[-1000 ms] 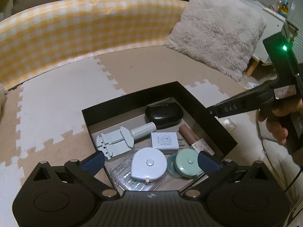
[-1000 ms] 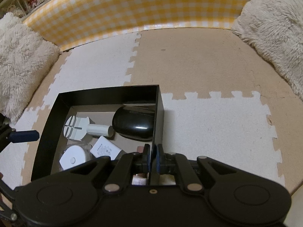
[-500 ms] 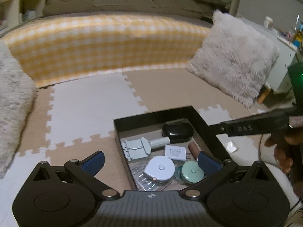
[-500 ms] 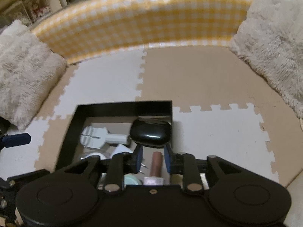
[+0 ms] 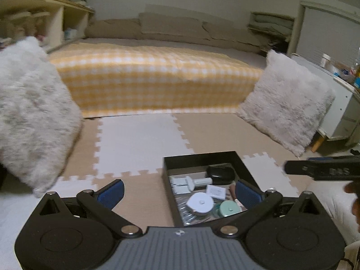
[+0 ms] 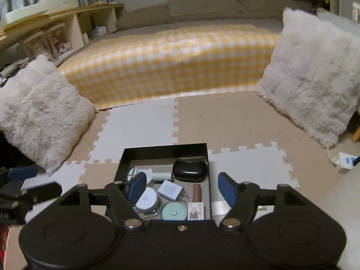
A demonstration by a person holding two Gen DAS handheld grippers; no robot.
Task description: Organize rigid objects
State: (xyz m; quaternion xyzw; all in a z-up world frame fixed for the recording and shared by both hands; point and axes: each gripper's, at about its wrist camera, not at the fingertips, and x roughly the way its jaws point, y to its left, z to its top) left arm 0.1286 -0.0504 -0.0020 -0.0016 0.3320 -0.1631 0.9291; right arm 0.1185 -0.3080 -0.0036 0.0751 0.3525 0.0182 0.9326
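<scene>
A black open box (image 5: pixel 245 168) (image 6: pixel 209 157) sits on the foam floor mat. Inside lie a black case (image 5: pixel 220 174) (image 6: pixel 189 173), a white charger (image 5: pixel 216 191) (image 6: pixel 171 190), a white round tape measure (image 5: pixel 200 203) (image 6: pixel 147 200), a mint round tape measure (image 5: pixel 229 209) (image 6: pixel 174 211), a white tool (image 5: pixel 182 182) (image 6: pixel 144 172), a brown tube (image 6: pixel 197 192) and a small carton (image 6: pixel 196 211). My left gripper (image 5: pixel 180 190) is open and empty, raised above the box's near left. My right gripper (image 6: pixel 181 187) is open and empty, raised above the box's near end.
Fluffy pillows lie left (image 5: pixel 29 117) (image 6: pixel 42 114) and right (image 5: pixel 285 108) (image 6: pixel 315 78). A yellow checked mattress (image 5: pixel 155 81) (image 6: pixel 175 63) runs along the back. A white cabinet (image 5: pixel 337 112) stands at the right. Shelves (image 6: pixel 51 38) stand at the back left.
Both grippers have lifted up and back from the box, tilting up toward the room. My right gripper's jaws went from shut to wide open. The left stayed open.
</scene>
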